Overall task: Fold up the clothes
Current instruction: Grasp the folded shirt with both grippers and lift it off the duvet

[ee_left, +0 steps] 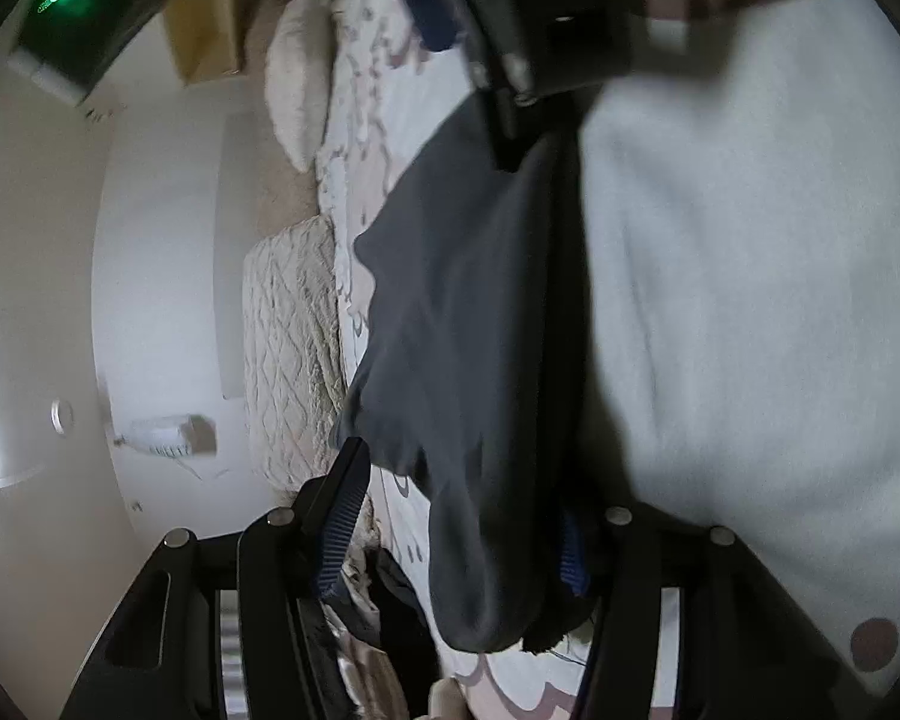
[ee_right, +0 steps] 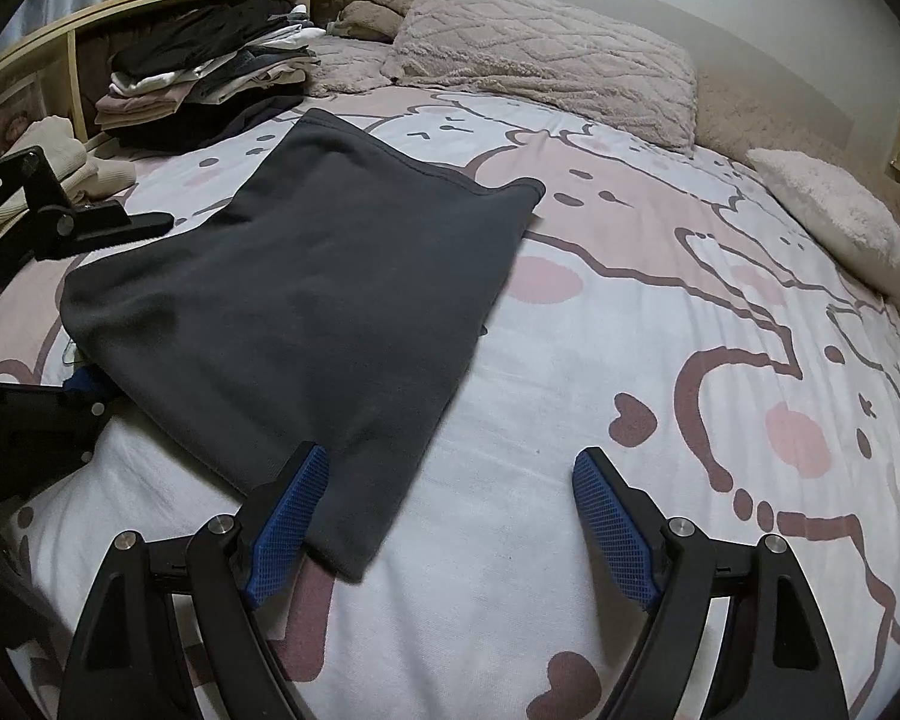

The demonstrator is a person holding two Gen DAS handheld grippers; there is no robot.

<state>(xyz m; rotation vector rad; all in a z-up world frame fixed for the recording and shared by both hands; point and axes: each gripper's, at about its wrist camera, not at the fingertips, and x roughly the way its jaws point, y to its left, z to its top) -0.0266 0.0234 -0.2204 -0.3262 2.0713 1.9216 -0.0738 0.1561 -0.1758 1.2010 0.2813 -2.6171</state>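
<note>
A dark grey folded garment [ee_right: 306, 300] lies flat on the bed [ee_right: 630, 360]. My right gripper [ee_right: 450, 480] is open just above the sheet, with the garment's near corner lying between its blue pads [ee_right: 288, 516]. My left gripper [ee_right: 108, 300] shows at the left edge of the right wrist view, its jaws spread around the garment's left edge, one finger above the cloth and one below. In the left wrist view the garment [ee_left: 462, 360] fills the gap between my left gripper's [ee_left: 459, 510] fingers, which stand apart.
A stack of folded clothes [ee_right: 210, 78] sits at the back left by a wooden shelf [ee_right: 60, 42]. Cream socks [ee_right: 72, 162] lie near it. Fuzzy pillows [ee_right: 546, 60] line the headboard, and a white pillow [ee_right: 834, 222] lies at the right.
</note>
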